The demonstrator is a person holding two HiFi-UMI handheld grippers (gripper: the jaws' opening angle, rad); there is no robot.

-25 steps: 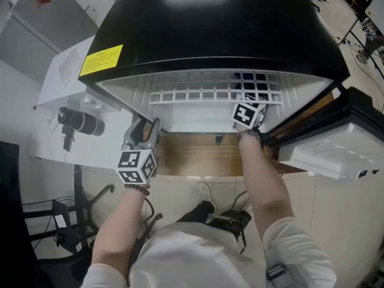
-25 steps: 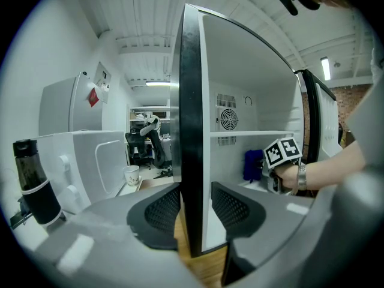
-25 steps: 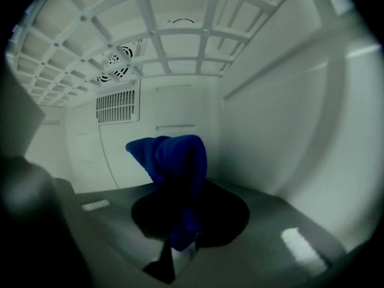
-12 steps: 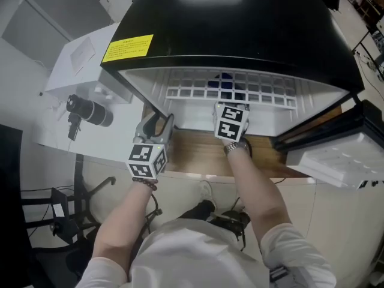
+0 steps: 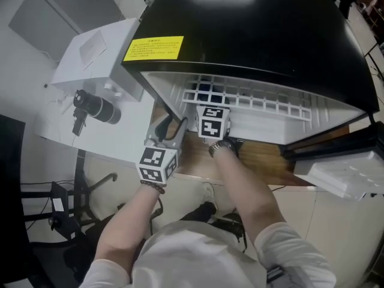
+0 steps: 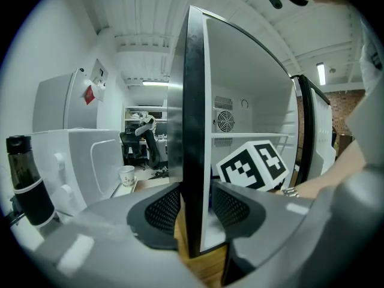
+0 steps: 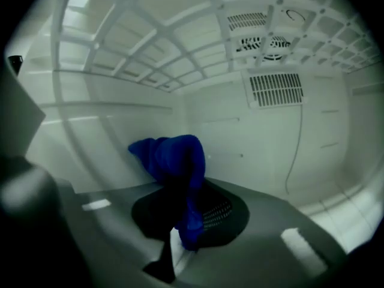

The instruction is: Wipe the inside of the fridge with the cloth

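The black-topped fridge (image 5: 252,23) stands open with a white wire shelf (image 5: 252,98) inside. My right gripper (image 5: 207,105) reaches in under that shelf near the left inner wall; its fingertips are hidden in the head view. In the right gripper view it (image 7: 186,215) is shut on a bunched blue cloth (image 7: 177,161), which sticks out toward the white left wall. The cloth (image 5: 204,87) shows dark through the shelf. My left gripper (image 6: 195,206) straddles the fridge's left side wall (image 6: 193,101) at its front edge, pads against it; it sits outside the fridge (image 5: 171,125).
A white unit with a black cylinder (image 5: 96,108) stands left of the fridge. The open fridge door (image 5: 342,173) hangs at the right. A wooden surface (image 5: 258,161) lies under the fridge front. Vents (image 7: 276,89) sit on the back wall. A paper cup (image 6: 126,176) stands far left.
My right gripper has carried the blue cloth from the fridge's right side across to its left inner wall. The left gripper has stayed on the side wall.
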